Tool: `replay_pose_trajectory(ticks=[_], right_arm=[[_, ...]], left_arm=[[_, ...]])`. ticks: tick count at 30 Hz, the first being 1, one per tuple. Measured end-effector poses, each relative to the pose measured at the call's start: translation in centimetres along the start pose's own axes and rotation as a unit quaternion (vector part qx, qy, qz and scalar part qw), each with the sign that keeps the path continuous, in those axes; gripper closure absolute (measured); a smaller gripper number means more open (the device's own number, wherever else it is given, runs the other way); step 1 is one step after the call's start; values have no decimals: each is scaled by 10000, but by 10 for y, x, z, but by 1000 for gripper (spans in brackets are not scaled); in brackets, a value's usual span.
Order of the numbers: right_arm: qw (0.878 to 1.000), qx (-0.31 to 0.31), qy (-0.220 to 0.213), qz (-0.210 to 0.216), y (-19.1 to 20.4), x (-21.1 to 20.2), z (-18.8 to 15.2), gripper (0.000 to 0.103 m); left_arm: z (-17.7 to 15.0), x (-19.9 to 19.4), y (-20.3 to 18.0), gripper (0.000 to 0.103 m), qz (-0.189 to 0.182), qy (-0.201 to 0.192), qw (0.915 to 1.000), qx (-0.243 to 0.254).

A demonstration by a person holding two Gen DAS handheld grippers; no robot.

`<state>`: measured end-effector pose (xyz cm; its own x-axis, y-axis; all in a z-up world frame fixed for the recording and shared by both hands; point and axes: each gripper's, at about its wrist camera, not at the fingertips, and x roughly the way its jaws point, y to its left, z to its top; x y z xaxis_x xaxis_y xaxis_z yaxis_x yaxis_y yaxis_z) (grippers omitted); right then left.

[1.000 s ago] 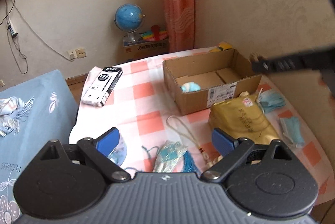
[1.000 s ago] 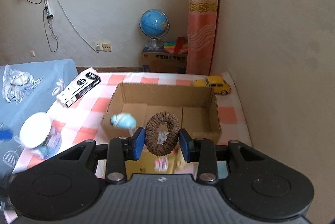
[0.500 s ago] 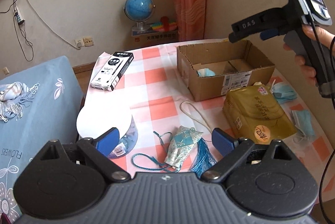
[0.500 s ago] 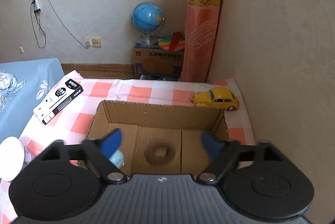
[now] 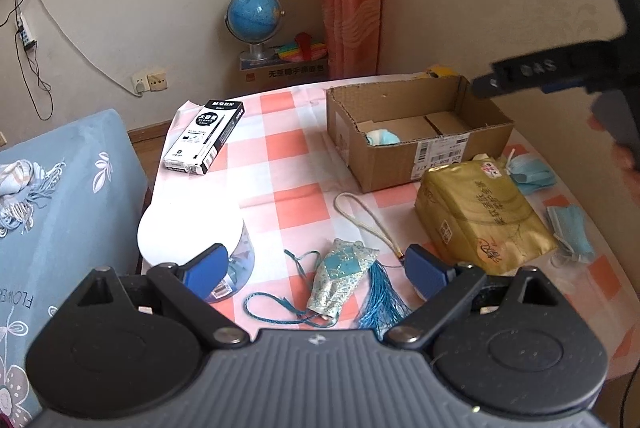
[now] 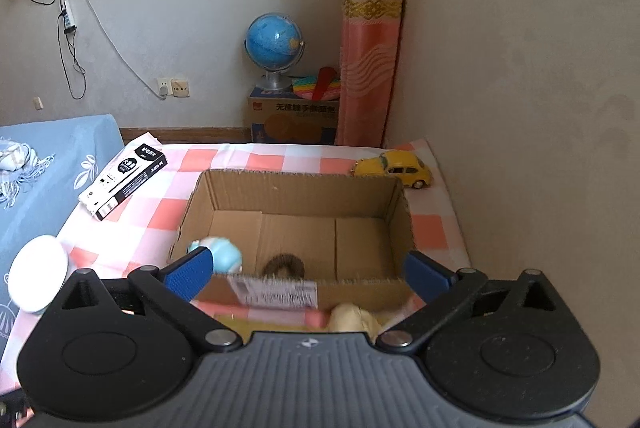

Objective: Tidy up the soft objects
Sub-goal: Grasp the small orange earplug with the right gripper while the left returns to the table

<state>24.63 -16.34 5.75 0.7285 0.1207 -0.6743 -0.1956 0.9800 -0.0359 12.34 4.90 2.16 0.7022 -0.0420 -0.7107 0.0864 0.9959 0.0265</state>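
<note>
The brown hair tie (image 6: 283, 265) sits in the cardboard box (image 6: 296, 196), only its upper arc showing above the near wall, and from the left wrist it is hidden entirely. The pale blue soft thing (image 6: 224, 253) beside it is smeared, its shape unreadable. The label (image 6: 276, 293) on the box front is blurred beyond reading. Below it, a cream lump (image 6: 354, 318) is cut off by the right tongs' body. In the left wrist view the right tongs (image 5: 560, 68) come in as a dark blur, running off the right edge. The yellow toy car (image 5: 440, 71) barely peeks over the box's far rim.
</note>
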Motion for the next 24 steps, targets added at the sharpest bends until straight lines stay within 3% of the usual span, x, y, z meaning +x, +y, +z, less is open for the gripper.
replay_pose_trajectory(ticks=[8, 18, 24], right_arm=[[9997, 234, 16, -13, -8, -51, -53, 0], [9980, 262, 549, -188, -12, -71, -147, 0], [9962, 61, 816, -283, -6, -79, -191, 16]], left_arm=[[-14, -12, -13, 8, -172, -10, 9994, 284], [-47, -18, -30, 8, -562, 116, 9966, 594], [-64, -18, -31, 8, -677, 253, 9950, 684]])
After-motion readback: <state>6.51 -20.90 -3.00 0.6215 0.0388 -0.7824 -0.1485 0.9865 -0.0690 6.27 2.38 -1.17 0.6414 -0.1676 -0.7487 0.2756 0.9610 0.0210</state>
